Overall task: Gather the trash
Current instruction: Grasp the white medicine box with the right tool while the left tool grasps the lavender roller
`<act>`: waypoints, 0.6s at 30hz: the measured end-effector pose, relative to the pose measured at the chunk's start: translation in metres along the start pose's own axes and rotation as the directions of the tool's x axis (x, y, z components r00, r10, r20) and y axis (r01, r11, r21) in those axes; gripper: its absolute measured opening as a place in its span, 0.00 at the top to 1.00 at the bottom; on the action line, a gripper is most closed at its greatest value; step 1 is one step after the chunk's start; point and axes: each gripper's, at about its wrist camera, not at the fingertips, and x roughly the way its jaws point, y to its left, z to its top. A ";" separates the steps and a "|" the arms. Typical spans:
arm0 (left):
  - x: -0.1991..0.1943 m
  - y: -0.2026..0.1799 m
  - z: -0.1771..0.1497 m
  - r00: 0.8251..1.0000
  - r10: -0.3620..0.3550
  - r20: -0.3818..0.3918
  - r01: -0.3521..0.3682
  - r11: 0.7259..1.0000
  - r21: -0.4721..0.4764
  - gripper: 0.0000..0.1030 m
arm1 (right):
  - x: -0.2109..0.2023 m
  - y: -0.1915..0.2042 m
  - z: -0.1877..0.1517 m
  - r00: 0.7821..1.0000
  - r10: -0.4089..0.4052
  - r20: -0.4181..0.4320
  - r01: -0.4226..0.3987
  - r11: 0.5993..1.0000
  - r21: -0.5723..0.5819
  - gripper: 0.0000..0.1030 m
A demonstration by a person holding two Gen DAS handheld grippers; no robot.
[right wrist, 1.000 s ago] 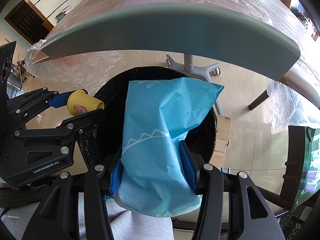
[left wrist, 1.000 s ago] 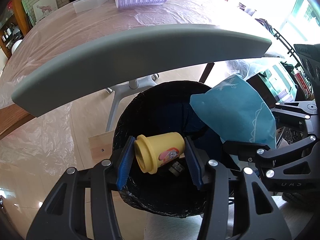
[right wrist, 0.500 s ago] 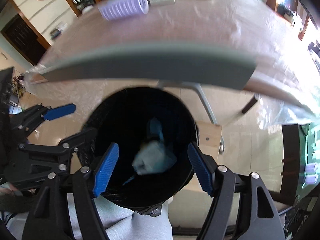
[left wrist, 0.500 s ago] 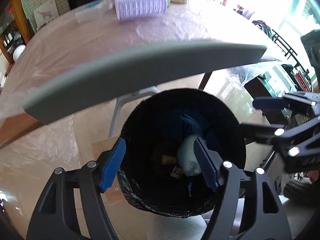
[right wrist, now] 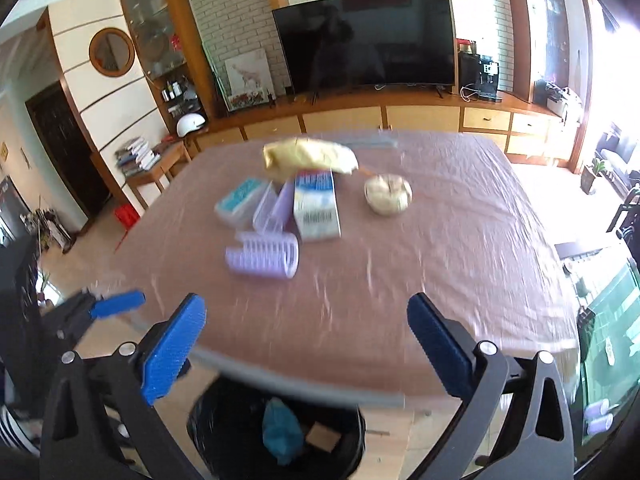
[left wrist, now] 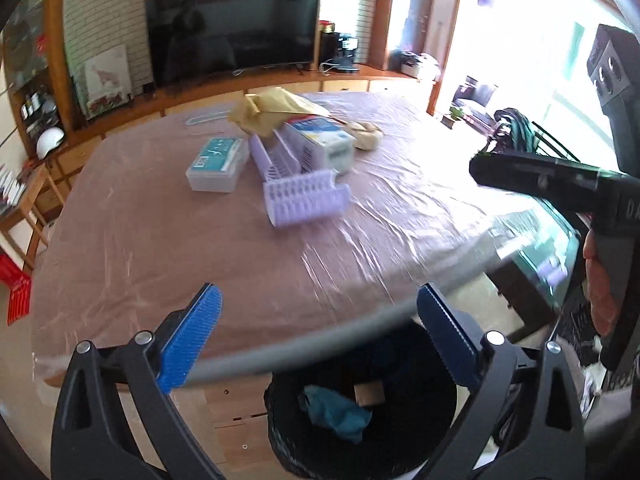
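- Left claw [left wrist: 318, 336]: blue pads spread wide apart, nothing between them; it hangs over the near table edge.
- Right claw [right wrist: 306, 346]: pads likewise wide apart and empty, above the near edge of the table [right wrist: 440, 264].
- Black-lined trash bin [left wrist: 400, 452] sits on the floor under the table edge, at 6 o'clock in both wrist views.
- Inside the bin: crumpled blue bag [left wrist: 336, 410] toward 9 o'clock, a small tan piece just beside it at 3 o'clock. In the right wrist view the same blue bag [right wrist: 280, 428] lies in the bin [right wrist: 224, 432] centre.
- Table is covered with clear plastic film over a brown top; motion blur softens detail.
- Still on the table, grouped at 12 o'clock of the claws: lilac ribbed holder [left wrist: 306, 198] lying on its side nearest the edge; behind it a lilac open tray [left wrist: 274, 156]; white-and-blue carton [left wrist: 320, 142] touching the tray's 3 o'clock side.
- Clear lidded box with blue label [left wrist: 216, 164] at 9 o'clock of the tray, slightly apart.
- Yellow-tan paper bag [left wrist: 276, 110] behind the carton; a cream crumpled wad [left wrist: 366, 134] at 3 o'clock of the carton.
- In the left wrist view the right claw's black body shows at 3 o'clock, held by a hand [left wrist: 600, 288].
- Dark television [right wrist: 364, 42] on the far wall cabinet, 12 o'clock.
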 end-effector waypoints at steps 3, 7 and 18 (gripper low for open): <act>0.014 0.002 0.013 1.000 0.024 -0.007 -0.024 1.000 -0.007 0.04 | 0.023 -0.001 0.021 1.000 -0.029 -0.010 0.029 1.000 -0.007 0.04; 0.036 -0.002 0.026 0.999 0.033 -0.027 -0.033 0.999 -0.001 0.04 | 0.068 -0.001 0.046 0.998 -0.029 -0.062 0.028 1.000 -0.004 0.04; 0.088 0.005 0.044 0.995 -0.005 -0.101 -0.001 0.999 -0.055 0.04 | 0.164 0.012 0.071 0.971 -0.097 -0.217 0.078 0.992 -0.096 0.11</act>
